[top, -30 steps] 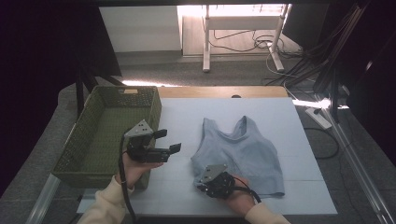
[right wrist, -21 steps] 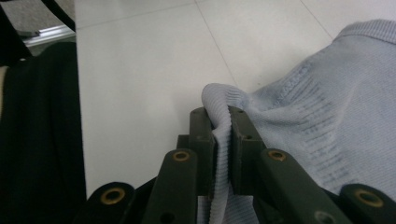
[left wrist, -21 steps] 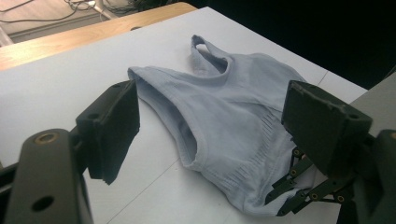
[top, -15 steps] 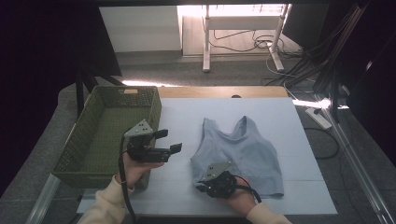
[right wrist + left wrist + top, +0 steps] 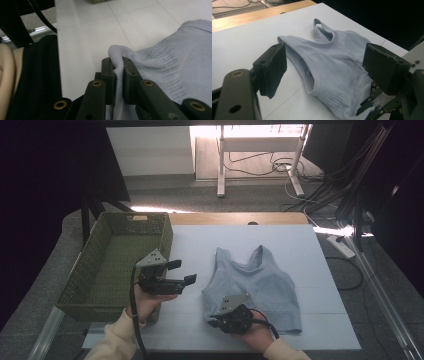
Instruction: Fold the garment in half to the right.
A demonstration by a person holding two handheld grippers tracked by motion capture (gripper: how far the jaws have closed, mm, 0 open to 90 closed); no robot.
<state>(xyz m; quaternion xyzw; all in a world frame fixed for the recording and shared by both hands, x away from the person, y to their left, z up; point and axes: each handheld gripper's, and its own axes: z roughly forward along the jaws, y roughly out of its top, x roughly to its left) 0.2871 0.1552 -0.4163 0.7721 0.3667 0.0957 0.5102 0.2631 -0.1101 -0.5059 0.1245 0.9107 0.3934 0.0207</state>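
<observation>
Grey carpet (image 5: pixel 165 195), white desk legs (image 5: pixel 220 165), cables (image 5: pixel 280 167)

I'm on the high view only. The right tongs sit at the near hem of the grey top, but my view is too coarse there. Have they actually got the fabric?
Observer: Yes. In the right gripper view the right tongs are shut on a fold of the grey top, hem pinched between the pads.
Operator: And the left tongs, anything in them?
Observer: No. In the left gripper view the left tongs stand open and hold nothing, aimed at the top's side edge.
Operator: Is the top lifted anywhere?
Observer: Just at the pinch, where the hem bunches into a small hump above the white table.
</observation>
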